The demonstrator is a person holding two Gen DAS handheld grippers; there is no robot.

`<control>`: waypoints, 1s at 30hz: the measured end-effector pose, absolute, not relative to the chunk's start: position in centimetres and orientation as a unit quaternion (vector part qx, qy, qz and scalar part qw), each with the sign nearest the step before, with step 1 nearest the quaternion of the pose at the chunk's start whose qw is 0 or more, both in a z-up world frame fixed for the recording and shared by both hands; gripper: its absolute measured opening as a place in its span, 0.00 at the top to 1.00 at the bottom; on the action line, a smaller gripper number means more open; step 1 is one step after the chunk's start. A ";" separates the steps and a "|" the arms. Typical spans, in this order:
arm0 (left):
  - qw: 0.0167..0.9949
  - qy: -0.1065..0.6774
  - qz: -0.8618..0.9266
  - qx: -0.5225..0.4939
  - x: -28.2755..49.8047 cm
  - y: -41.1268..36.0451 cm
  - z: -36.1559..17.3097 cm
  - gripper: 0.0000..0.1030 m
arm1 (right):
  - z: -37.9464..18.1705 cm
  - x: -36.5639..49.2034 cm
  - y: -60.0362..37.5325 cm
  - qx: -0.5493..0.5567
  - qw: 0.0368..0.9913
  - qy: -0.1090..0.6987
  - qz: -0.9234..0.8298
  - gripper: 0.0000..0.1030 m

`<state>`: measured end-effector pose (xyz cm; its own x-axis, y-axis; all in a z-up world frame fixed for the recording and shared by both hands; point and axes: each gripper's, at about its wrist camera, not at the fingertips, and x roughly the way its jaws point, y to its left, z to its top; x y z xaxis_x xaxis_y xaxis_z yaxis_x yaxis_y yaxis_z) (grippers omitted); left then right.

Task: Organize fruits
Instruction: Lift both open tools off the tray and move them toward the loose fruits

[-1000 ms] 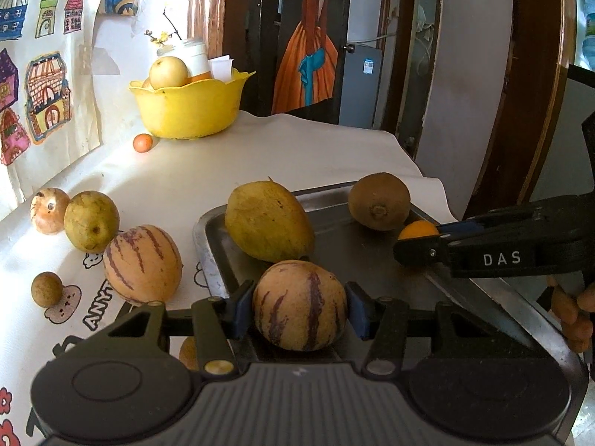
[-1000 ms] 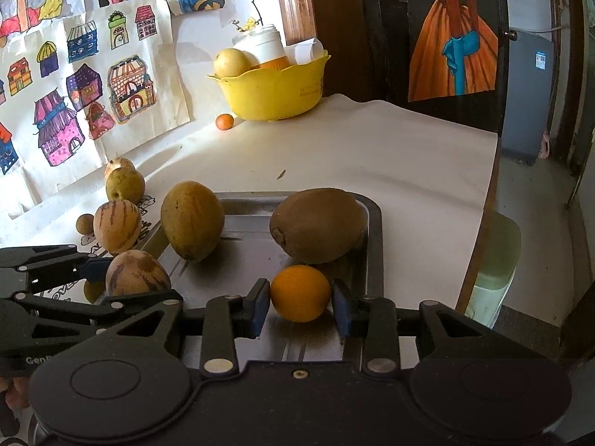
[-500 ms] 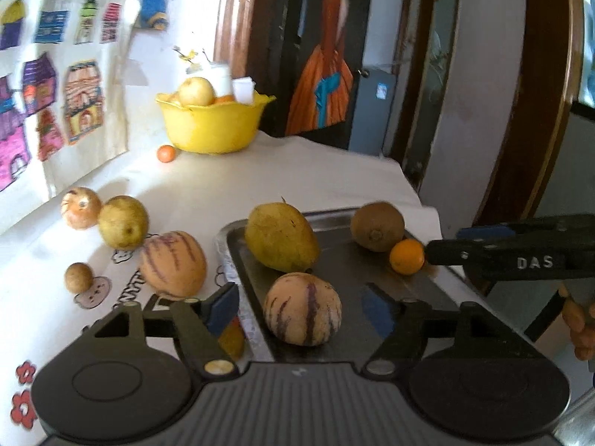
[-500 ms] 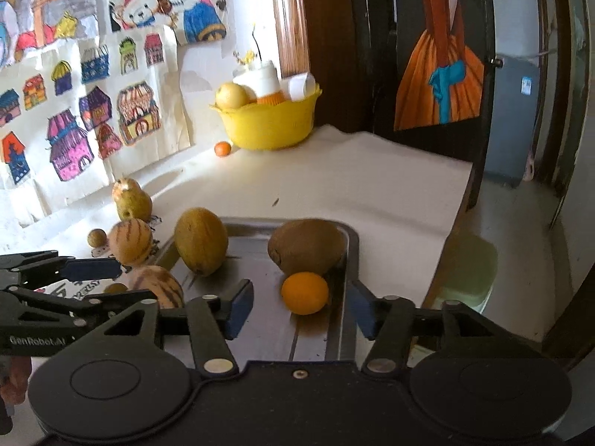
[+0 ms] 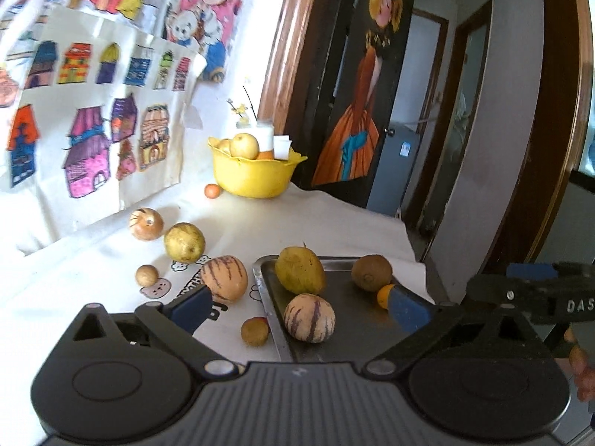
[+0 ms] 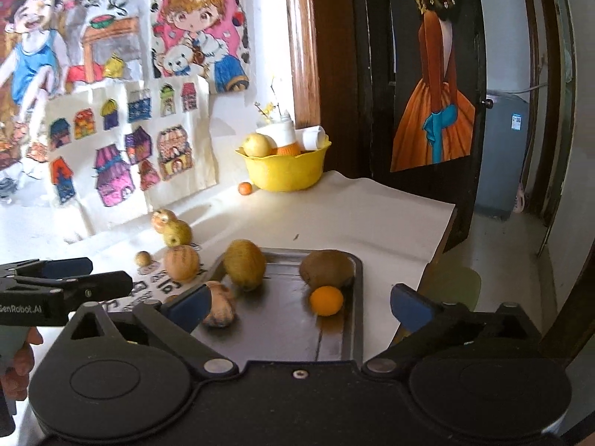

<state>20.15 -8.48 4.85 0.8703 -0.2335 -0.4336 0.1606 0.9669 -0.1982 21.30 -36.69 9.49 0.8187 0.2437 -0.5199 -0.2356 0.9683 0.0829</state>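
Note:
A metal tray (image 5: 357, 327) (image 6: 282, 319) holds a striped melon (image 5: 309, 317) (image 6: 219, 304), a yellow-green mango (image 5: 299, 270) (image 6: 244, 264), a brown kiwi (image 5: 371, 272) (image 6: 326, 268) and an orange (image 6: 326, 300) (image 5: 383, 296). My left gripper (image 5: 301, 306) is open and empty, raised above and behind the striped melon. My right gripper (image 6: 297, 303) is open and empty, raised above and behind the orange. A second striped melon (image 5: 224, 277) (image 6: 182, 262) lies on the cloth left of the tray.
On the white cloth left of the tray lie a green-yellow fruit (image 5: 185, 242), a reddish fruit (image 5: 146, 223) and two small brown fruits (image 5: 146, 275) (image 5: 254, 331). A yellow bowl (image 5: 256, 176) and a small orange fruit (image 5: 211, 190) stand at the back. The table edge runs right of the tray.
Both grippers opened, let go of the striped melon and the orange on the tray, and drew back and up.

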 end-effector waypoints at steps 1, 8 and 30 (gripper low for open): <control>0.964 0.233 -0.101 -0.081 19.6 -8.3 5.0 0.00 | 9.8 20.5 -36.6 0.007 0.953 0.273 0.127 0.01; 0.966 0.220 -0.100 -0.093 15.7 -6.9 6.0 0.00 | 10.7 16.0 -35.8 0.004 0.948 0.288 0.132 0.01; 0.957 0.282 -0.042 -0.048 8.6 0.0 1.9 0.00 | 6.6 10.8 -27.3 -0.033 0.900 0.375 0.220 0.01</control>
